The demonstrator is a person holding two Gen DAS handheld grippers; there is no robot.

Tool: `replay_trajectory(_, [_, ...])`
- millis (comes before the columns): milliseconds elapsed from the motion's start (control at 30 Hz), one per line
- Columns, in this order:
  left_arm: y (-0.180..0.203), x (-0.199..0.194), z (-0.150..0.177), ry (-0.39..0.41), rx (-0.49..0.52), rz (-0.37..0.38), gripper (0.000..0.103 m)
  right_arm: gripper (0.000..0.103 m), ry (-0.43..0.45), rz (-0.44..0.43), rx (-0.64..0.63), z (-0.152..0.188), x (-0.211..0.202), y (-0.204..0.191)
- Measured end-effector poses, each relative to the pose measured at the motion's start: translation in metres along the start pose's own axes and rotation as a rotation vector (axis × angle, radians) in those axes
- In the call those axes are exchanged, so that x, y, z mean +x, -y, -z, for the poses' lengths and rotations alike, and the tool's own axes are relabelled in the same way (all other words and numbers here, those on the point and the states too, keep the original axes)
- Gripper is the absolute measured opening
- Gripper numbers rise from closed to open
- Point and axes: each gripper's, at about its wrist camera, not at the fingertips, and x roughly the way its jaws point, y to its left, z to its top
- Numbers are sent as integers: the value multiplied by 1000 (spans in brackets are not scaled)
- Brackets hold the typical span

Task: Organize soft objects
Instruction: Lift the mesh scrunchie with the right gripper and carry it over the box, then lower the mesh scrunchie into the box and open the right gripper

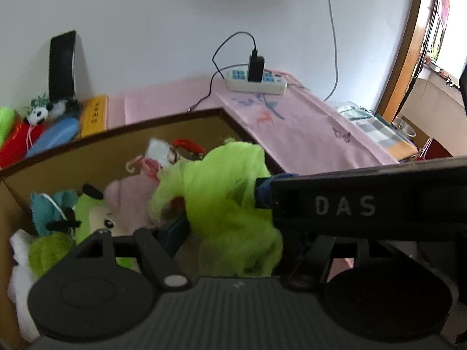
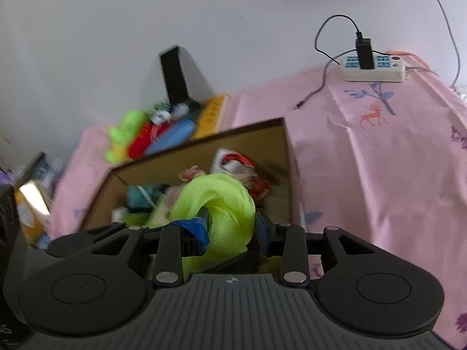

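Lime-green gauzy cloth (image 2: pixel 224 204) held over the open cardboard box (image 2: pixel 262 134), bunched above the plush toys (image 1: pixel 96 213) inside it. Right gripper (image 2: pixel 230 227): blue-padded fingers (image 2: pixel 198 227) pinched on the cloth. Left gripper (image 1: pixel 224 227): cloth drapes between its fingers, grip state cannot be told; power strip (image 1: pixel 256 83) beyond box on pink sheet (image 1: pixel 306 134).
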Motion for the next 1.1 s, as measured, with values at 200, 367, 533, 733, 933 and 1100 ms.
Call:
replay_trajectory(200, [1,13,-2,-18,24,-11,69,17,-20,40,-25,-1,9,1])
replay_trajectory(367, [2,19,-3,-38,34,-16,72,18,-36,37,-20,-6,6,5])
replay_trajectory(533, [5,22,-4,-52,44,-34,71,16,-53,0,0,-10,-8,14])
replay_trajectory(733, [5,10,-4,-31,29,1,78,17,-3,6,20,-10,-25,18])
replay_trajectory(933, [7,-7,0,-19,31,-1,80,17,20,-1,67,-10,-33,23])
replay_trajectory(1100, [8,-24,3,8,26,-8,81,16,38,-3,59,-9,-43,22])
